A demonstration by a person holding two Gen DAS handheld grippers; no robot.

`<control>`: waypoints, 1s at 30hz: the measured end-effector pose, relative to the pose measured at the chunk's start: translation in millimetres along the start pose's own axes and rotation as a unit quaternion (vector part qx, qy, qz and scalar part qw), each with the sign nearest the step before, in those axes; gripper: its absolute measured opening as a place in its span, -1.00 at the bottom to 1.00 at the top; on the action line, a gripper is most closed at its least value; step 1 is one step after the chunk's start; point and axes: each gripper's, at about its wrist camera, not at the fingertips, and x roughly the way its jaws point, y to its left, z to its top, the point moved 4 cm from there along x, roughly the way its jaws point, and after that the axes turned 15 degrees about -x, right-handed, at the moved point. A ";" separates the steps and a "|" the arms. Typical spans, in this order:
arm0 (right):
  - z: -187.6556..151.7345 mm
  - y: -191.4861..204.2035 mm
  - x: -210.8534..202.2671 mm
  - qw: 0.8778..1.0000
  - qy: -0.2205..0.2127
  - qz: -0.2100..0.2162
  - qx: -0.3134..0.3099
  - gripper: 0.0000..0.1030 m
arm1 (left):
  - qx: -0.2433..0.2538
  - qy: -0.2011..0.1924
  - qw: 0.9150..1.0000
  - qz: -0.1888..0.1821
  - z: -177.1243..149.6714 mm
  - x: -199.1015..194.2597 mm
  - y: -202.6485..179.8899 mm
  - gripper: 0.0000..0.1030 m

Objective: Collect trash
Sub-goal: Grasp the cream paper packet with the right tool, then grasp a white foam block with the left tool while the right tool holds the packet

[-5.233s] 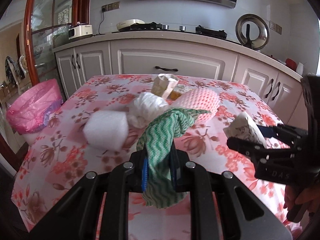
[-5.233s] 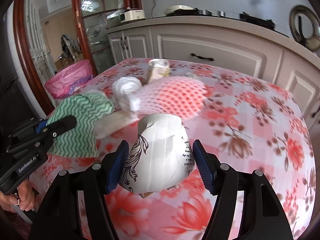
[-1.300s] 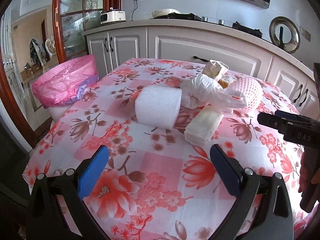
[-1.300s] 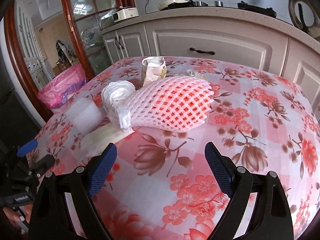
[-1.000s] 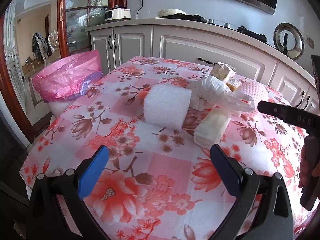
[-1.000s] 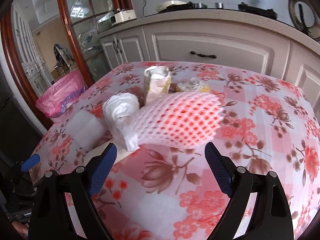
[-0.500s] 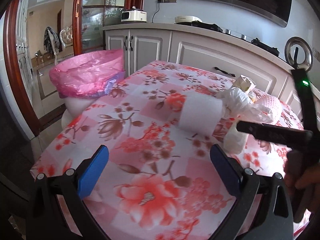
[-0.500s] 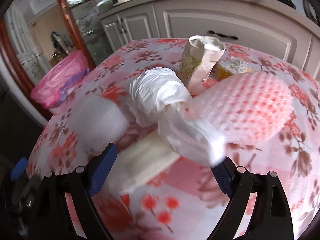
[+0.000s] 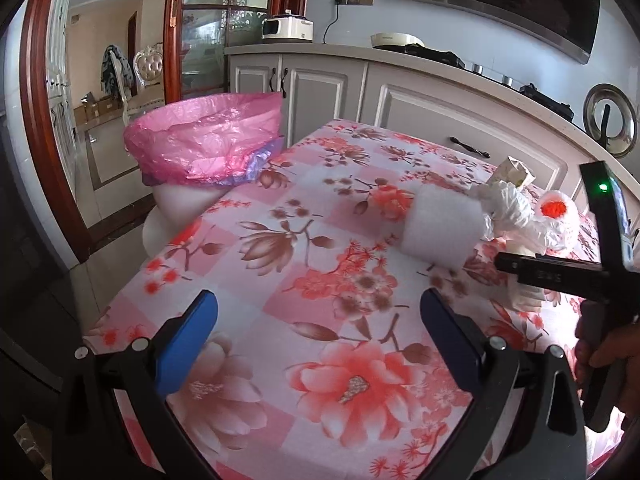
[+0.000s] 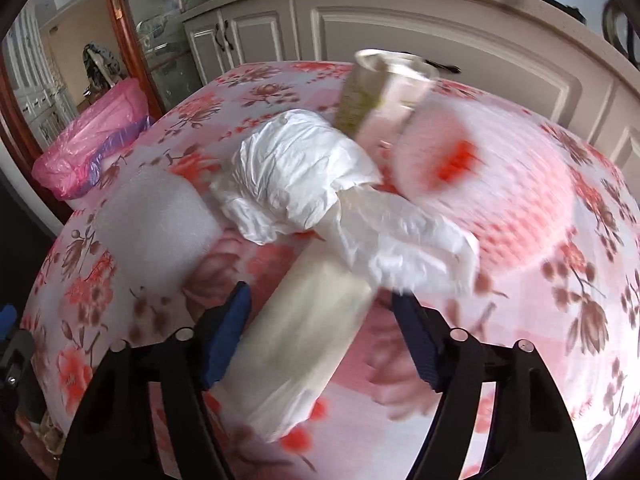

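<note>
A cream wrapped packet [image 10: 304,328] lies on the floral tablecloth [image 10: 580,280], partly under a crumpled white plastic bag [image 10: 304,184]. My right gripper [image 10: 320,332] straddles the packet and its jaws are closing; small gaps still show between the pads and the packet. From the left wrist, the right gripper [image 9: 508,264] shows side-on beside a white foam roll [image 9: 440,232]. My left gripper [image 9: 320,340] stands open over the table's near corner, holding nothing. The pink-lined bin [image 9: 204,140] stands off the table's left edge.
A pink foam net [image 10: 500,184] and a tilted paper cup [image 10: 384,92] lie behind the bag, and the white foam roll [image 10: 152,232] to its left. White cabinets [image 9: 420,108] run behind the table. A person's hand [image 9: 608,344] holds the right gripper.
The green cloth and paper cup held earlier are gone from the grippers. The right gripper dropped forward over the cream packet and narrowed its jaws. The left view swung toward the bin.
</note>
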 end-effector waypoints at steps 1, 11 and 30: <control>-2.4 -4.0 -2.0 1.000 0.000 -0.004 0.002 0.30 | 0.002 0.002 1.000 -0.002 -1.1 1.6 -3.7 0.91; -4.2 -8.5 -0.7 1.000 -0.002 -0.007 -0.013 0.05 | 0.036 0.005 0.999 -0.019 -8.5 0.7 -41.5 0.91; -47.2 -29.5 -64.9 0.996 -0.070 0.045 -0.024 -0.28 | 0.050 0.031 0.998 0.000 -5.6 36.2 -92.1 0.91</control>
